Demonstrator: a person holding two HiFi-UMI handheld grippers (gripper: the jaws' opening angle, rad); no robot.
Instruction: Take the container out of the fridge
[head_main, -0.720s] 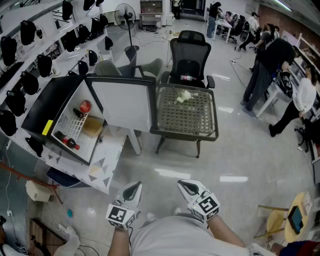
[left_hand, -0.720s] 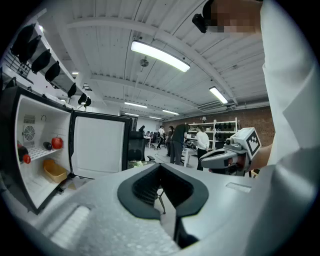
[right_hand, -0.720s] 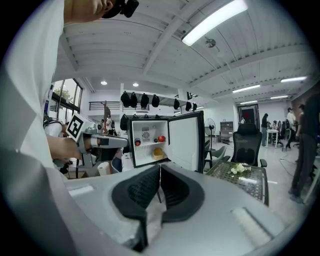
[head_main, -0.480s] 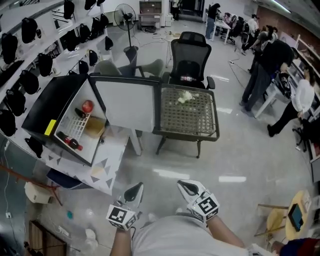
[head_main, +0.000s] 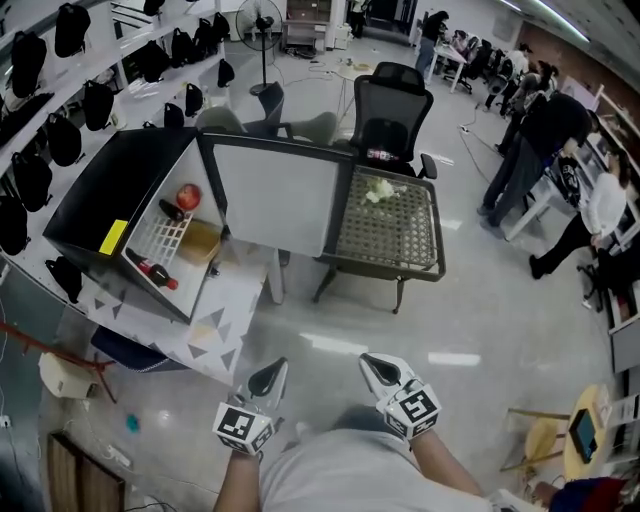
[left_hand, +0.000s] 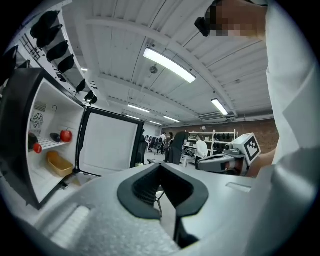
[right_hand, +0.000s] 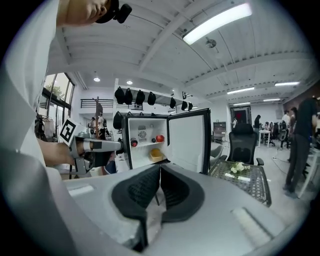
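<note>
None of the task proper is done yet, though the way in is ready: the black fridge (head_main: 95, 195) at the far left stands with its door (head_main: 275, 195) swung wide open to the right, so the white inside is bare to view. The container (head_main: 200, 241), a tan open tub, sits on the lower level inside, at the right near the door hinge, untouched. Left to do, as I judge it, is the whole approach, the grip and the lift out.

Both tools hang near the person's body, well apart from the fridge. The left gripper (head_main: 268, 378) has its jaws pressed together with nothing between them, and the right gripper (head_main: 378, 370) is likewise closed and empty; either would have to open before taking the tub.

Around the fridge, the patterned table (head_main: 215, 330) it rests on juts toward the near side. To the right of the door stands a mesh-topped table (head_main: 390, 225), with a black office chair (head_main: 392, 115) beyond it, and people work at the far right. The open door lies between that table and the fridge, so the clear way in seems to be from the near left.

Inside, a red apple (head_main: 188, 196) lies on the wire shelf above the tub, a red-capped bottle (head_main: 155, 272) lies to its left, and white flowers (head_main: 380, 190) rest on the mesh top.
</note>
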